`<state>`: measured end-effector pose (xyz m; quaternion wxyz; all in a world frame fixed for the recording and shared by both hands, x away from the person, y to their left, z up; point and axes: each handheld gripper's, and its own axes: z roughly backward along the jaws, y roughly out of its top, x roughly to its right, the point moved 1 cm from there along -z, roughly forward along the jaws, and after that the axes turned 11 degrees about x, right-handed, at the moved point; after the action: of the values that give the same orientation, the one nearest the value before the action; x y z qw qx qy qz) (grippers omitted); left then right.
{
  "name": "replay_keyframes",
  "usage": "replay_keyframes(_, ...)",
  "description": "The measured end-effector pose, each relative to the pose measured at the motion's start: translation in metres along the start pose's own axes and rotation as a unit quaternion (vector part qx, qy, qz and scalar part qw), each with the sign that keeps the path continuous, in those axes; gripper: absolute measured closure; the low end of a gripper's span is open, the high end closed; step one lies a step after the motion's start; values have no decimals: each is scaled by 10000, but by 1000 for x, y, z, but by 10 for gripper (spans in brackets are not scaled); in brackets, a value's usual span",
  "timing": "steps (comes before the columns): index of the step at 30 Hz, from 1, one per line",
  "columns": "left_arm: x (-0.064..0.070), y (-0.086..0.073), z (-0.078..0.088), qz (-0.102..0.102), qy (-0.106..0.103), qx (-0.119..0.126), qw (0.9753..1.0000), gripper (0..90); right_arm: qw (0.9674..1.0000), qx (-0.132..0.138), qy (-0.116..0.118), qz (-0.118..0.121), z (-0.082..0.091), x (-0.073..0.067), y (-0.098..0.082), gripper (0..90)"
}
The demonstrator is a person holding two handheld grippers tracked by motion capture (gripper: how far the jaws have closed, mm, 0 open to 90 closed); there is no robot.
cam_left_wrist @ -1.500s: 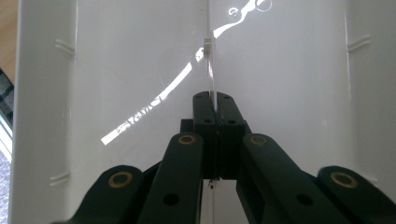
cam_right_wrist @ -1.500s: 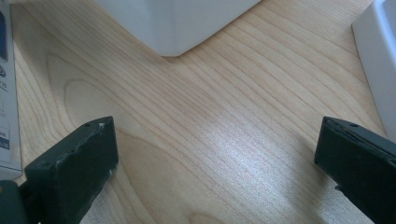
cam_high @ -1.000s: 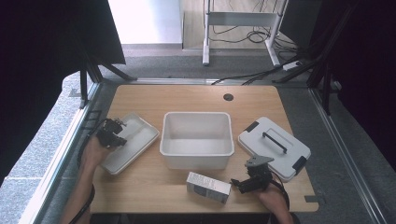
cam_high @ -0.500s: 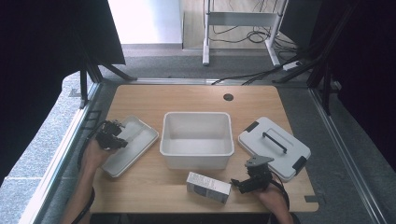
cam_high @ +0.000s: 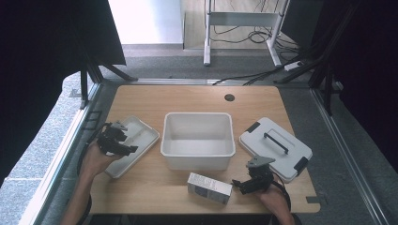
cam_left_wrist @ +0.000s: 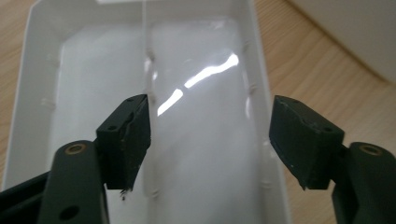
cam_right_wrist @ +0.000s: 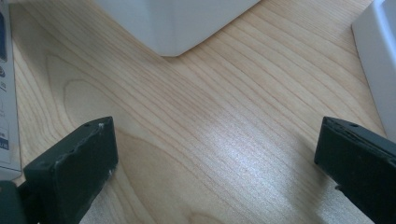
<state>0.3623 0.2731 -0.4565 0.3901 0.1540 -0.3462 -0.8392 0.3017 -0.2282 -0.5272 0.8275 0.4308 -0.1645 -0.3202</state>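
The high view looks forward and down from above, taking in the whole wooden table [cam_high: 197,101]. The left gripper view sits close over the shallow white tray [cam_left_wrist: 140,28], seen at centre left from above. The right gripper view skims bare tabletop beside the deep tub [cam_right_wrist: 177,23].

Your white tray [cam_high: 136,140] – glossy; white tub [cam_high: 198,140]. White lid [cam_high: 274,147], black handle [cam_high: 275,142]. Your table [cam_high: 187,101] – pale woodgrain.

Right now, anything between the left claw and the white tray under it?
Nothing visible. The left claw hangs over the tray with its jaws apart, having just been opening, and bare tray floor shows between them. The bin sits apart, beside the tray.
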Motion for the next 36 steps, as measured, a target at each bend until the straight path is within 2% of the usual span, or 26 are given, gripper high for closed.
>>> replay_keyframes(4, 16, 1, 4, -74, -95, 194, 9997, 159, 10000, 2, -4, -5, 0, 0, 0, 0)
replay_keyframes(7, 27, -1, 6, -110, -186, 328, 9992, 133, 10000, -2, -4, -10, 0, 0, 0, 0)
replay_keyframes(13, 53, -9, 1, -214, -332, 505, 9979, 22, 10000, -10, 0, -5, 0, 0, 0, 0)
replay_keyframes(18, 73, -19, -10, -245, -572, 660, 9959, 0, 10000, -8, -16, -12, 0, 0, 0, 0)
replay_keyframes(22, 87, -29, -22, -320, -717, 659, 9947, 0, 10000, -5, -49, -40, -1, -1, 0, 0)
replay_keyframes(25, 95, -37, -32, -409, -674, 592, 9951, 0, 10000, -3, -50, -45, -1, -1, 0, 0)
replay_keyframes(30, 101, -47, -46, -358, -639, 604, 9955, 0, 10000, -13, -56, -60, 0, -1, 0, 0)
replay_keyframes(36, 104, -52, -53, -358, -574, 700, 9952, 0, 9999, -129, 32, -92, 3, -1, 3, 12)
